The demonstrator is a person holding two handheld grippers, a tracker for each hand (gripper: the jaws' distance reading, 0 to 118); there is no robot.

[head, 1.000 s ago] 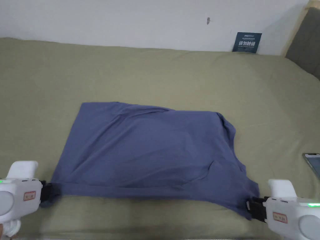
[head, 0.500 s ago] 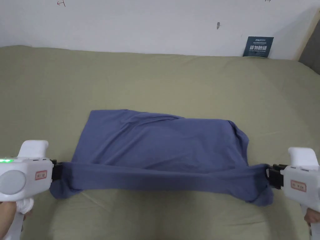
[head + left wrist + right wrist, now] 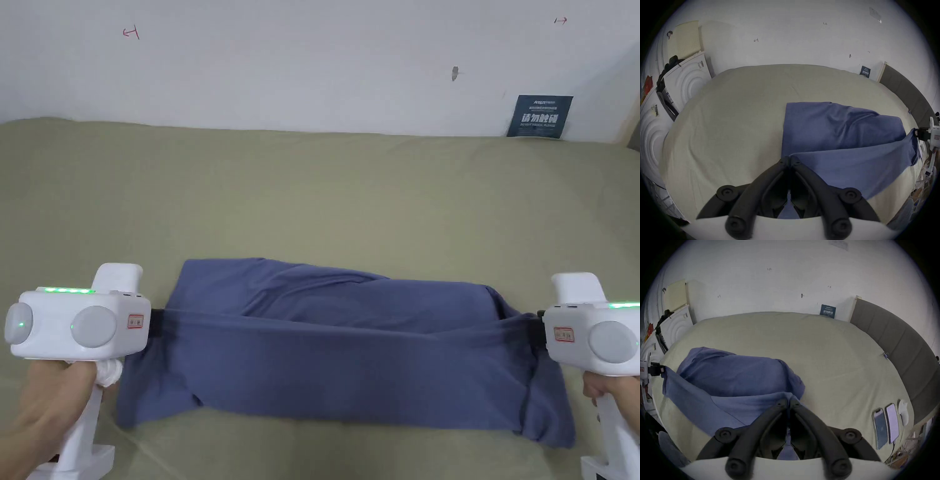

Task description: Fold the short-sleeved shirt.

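an olive bed (image 3: 350,187) is carrying a blue short-sleeved shirt (image 3: 337,350) lying crosswise near its front edge. the left gripper (image 3: 789,160) and right gripper (image 3: 789,400), each clamped on a near corner, are now lifting that edge higher than a second ago, carrying it over the far half, so the lengthwise fold looks underway.

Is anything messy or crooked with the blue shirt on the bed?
A little. The shirt is held up by the left gripper and right gripper, both shut on its near edge. Its lower right corner hangs lower than the left one, and the far half is wrinkled. Nothing looks torn or spilled.
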